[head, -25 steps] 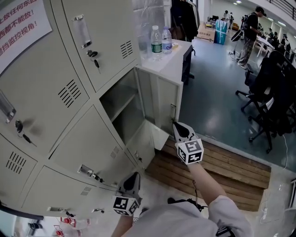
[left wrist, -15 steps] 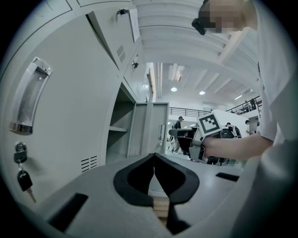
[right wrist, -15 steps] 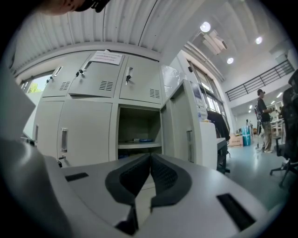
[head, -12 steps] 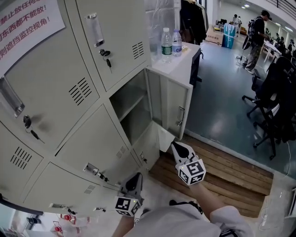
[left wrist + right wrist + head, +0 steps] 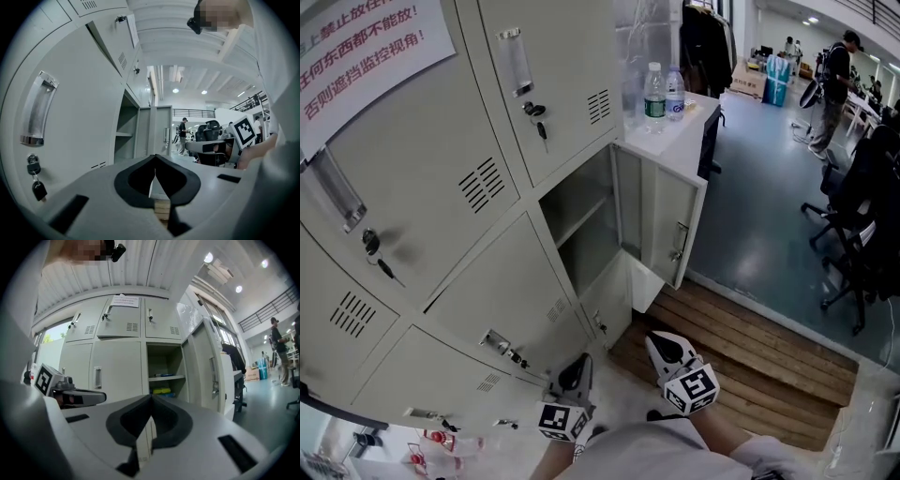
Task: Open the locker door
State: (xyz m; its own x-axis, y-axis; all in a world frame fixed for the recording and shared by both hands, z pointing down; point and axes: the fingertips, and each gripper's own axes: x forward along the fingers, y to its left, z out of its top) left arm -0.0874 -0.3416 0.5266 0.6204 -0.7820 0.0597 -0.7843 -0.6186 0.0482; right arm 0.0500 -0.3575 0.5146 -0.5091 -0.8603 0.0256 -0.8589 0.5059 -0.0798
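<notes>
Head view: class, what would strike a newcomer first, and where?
The open locker door at centre, swung wide from the grey locker bank. Two water bottles stand on the white top above it; the left gripper and right gripper hang low, jaws shut, clear of the door.

The open locker door (image 5: 661, 220) leaves the compartment (image 5: 586, 253) mouth free, though a shelf (image 5: 164, 378) crosses it, seemingly above small items.

1. The door (image 5: 661, 225) stands open near centre, with its compartment (image 5: 581, 220) at its 9 o'clock.
2. The left gripper (image 5: 579, 364) and right gripper (image 5: 656, 342) sit at 6 o'clock, clear of the door.
3. Two bottles (image 5: 653, 91) stand at 12 o'clock.
</notes>
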